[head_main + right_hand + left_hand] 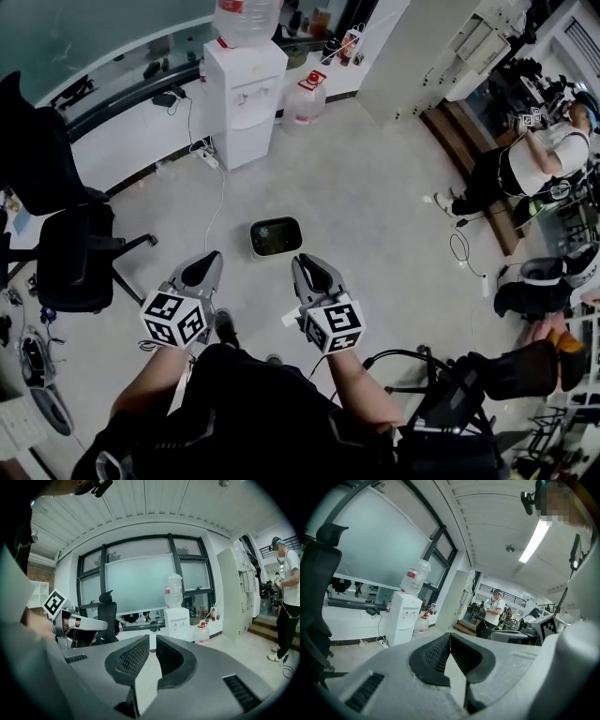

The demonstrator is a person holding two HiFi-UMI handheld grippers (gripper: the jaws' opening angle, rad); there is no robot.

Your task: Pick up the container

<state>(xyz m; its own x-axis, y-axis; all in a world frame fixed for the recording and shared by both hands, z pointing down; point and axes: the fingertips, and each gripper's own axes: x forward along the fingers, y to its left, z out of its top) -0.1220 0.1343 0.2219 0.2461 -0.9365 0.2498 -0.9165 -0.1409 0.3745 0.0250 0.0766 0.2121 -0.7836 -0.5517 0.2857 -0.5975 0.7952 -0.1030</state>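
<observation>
Head view: container (276,236) untouched at 12 o'clock, left gripper (208,266) and right gripper (307,270) both pinched together empty, whole pickup left.

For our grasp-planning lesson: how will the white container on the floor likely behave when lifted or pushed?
The container looks rigid and moulded, so it probably keeps its shape. It sits low and flat on the floor, so it should slide rather than tip. Its glossy dark top may be slippery.
</observation>
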